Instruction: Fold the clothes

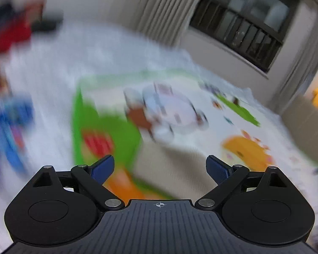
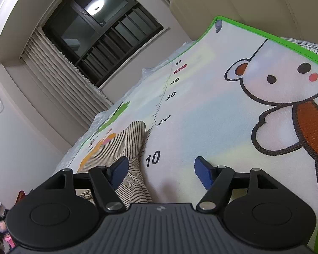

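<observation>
The striped garment (image 2: 125,148) is cream with thin black stripes, a soft knit lying crumpled in loose folds on the play mat (image 2: 201,116). In the right wrist view it sits at 7 o'clock, running from the bottom of the tool up toward the mat's printed ruler scale, whose numerals read 10, 20, 30, 40 and 60. One rounded end of the cloth points to 12 o'clock, just beside the 20 mark.

The right tool (image 2: 161,171) is spread wide, with nothing between its blue pads. Its left pad (image 2: 119,170) overlaps the garment in the picture, though contact cannot be told; the other pad is over bare mat. A cartoon bear (image 2: 286,97) with an orange shirt fills the mat at 3 o'clock, and a dark window (image 2: 101,29) with a railing lies at 11 o'clock.

The left wrist view is heavily blurred. The left tool (image 1: 160,169) is also spread apart and empty, above the mat (image 1: 180,169), which shows green, red and orange prints. The striped garment cannot be made out there.
</observation>
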Demonstrator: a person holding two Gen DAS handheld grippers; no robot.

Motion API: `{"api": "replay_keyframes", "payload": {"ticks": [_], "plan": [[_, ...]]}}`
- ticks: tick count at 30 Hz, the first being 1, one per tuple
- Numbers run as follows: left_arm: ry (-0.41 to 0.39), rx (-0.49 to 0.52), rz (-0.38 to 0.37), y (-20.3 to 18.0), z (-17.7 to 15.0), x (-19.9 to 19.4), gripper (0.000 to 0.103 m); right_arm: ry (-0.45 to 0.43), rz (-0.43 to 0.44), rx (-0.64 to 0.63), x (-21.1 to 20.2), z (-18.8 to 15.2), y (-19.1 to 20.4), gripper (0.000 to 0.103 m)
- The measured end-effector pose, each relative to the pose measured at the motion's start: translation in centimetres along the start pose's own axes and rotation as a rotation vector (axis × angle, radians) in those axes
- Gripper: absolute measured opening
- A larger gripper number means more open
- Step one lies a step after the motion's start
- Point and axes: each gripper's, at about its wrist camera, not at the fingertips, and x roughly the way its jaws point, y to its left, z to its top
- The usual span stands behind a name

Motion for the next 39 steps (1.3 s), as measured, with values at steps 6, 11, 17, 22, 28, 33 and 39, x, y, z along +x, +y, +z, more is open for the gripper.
{"api": "replay_keyframes", "payload": {"ticks": [6,11,17,22,28,33,39], "plan": [[0.123,-0.193,0.004,-0.2,-3.3,3.3,0.101,-0.004,0.003,0.002,-0.1,0.0,0.0,0.070],[0.184,-0.231,0.078,-1.5,-5.7,5.9,0.028,-0.009,0.025,0.027,-0.1,0.0,-0.5,0.070],[0.068,-0.115,0.031,-5.5,-3.1,2.3,0.005,-0.022,0.056,0.052,-0.3,0.0,-1.0,0.070],[-0.112,-0.049,-0.160,-11.5,1.9,-4.5,0.005,-0.025,0.098,0.081,-0.4,0.1,-1.6,0.073],[-0.190,0.111,-0.406,-22.1,3.2,-9.8,0.005,-0.038,0.136,0.111,-0.6,0.1,-2.1,0.074],[-0.094,0.177,-0.524,-28.2,0.3,-9.5,0.006,-0.041,0.154,0.127,-0.8,0.2,-2.3,0.074],[-0.008,0.235,-0.548,-29.9,-3.4,-8.2,0.025,-0.044,0.160,0.135,-0.9,0.1,-2.4,0.074]]}}
